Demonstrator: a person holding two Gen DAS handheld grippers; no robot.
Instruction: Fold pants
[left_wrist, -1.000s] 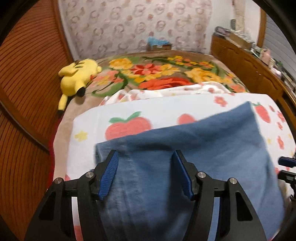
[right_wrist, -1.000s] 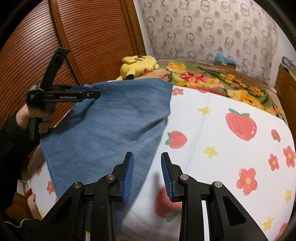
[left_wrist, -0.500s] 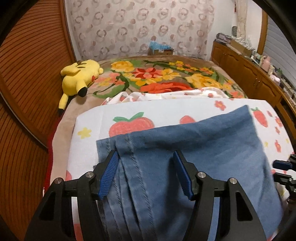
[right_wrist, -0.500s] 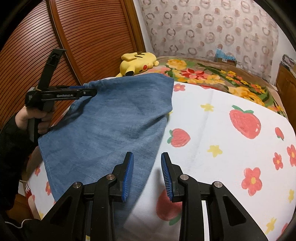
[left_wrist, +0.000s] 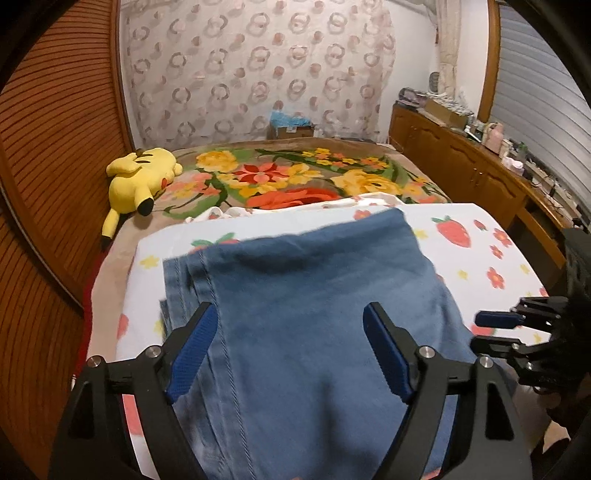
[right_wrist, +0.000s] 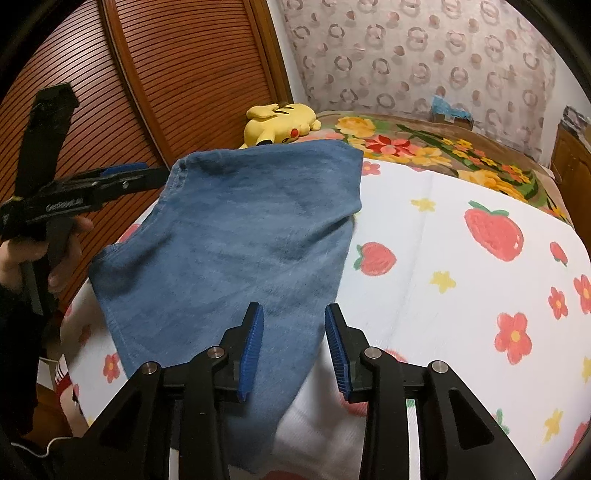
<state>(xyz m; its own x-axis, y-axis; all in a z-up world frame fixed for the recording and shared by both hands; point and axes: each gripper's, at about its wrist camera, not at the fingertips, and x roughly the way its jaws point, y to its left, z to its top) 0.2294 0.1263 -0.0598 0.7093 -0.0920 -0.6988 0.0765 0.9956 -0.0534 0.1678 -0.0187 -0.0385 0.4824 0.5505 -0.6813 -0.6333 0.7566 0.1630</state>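
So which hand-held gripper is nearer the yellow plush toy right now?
Left. The left hand-held gripper sits at the pants' far corner, on the side where the plush toy lies. The right hand-held gripper hovers over their near edge, farther back.

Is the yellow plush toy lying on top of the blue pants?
No, the yellow plush toy lies on the floral blanket near the wooden wall, well beyond the blue pants.

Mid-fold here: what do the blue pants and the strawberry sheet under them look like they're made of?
The blue pants look like denim: matte, faded blue weave with double-stitched seams down the left edge, and it lies in thick, soft folds. The strawberry sheet looks like thin printed cotton or a blend: smooth, matte white, creased flat; the exact fibre cannot be told.
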